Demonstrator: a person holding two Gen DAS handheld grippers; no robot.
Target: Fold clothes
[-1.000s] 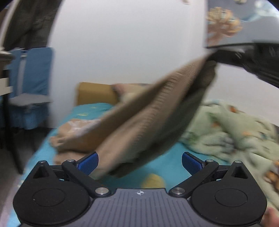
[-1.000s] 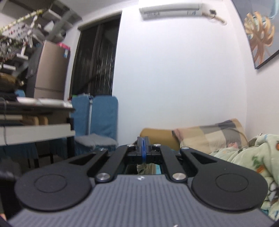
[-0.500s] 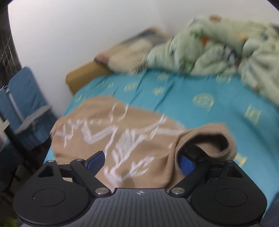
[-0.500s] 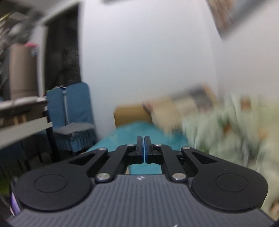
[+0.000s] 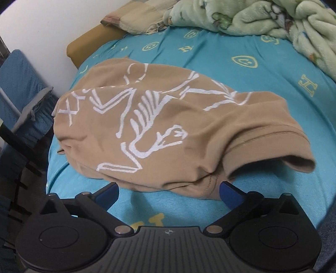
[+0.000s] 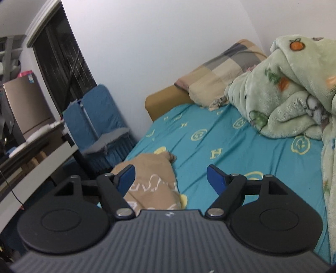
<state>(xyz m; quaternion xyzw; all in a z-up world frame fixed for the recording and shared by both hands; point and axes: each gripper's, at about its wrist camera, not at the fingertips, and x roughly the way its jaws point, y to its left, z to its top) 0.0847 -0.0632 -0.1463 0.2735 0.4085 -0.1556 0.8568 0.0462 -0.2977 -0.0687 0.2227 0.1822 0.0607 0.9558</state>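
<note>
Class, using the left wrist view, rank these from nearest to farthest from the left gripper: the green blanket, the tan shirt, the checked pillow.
From the left gripper:
1. Tan shirt, directly ahead, lying on the sheet.
2. Green blanket, far right.
3. Checked pillow, far left; too close to the blanket to call.

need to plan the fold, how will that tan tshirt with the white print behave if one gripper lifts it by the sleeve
The tan t-shirt lies rumpled and creased on the blue bedsheet, so it is probably floppy and would drape and stretch out below the sleeve. It looks like thin knit, likely light. The sleeve hem looks thicker, probably a firmer place to pinch.
</note>
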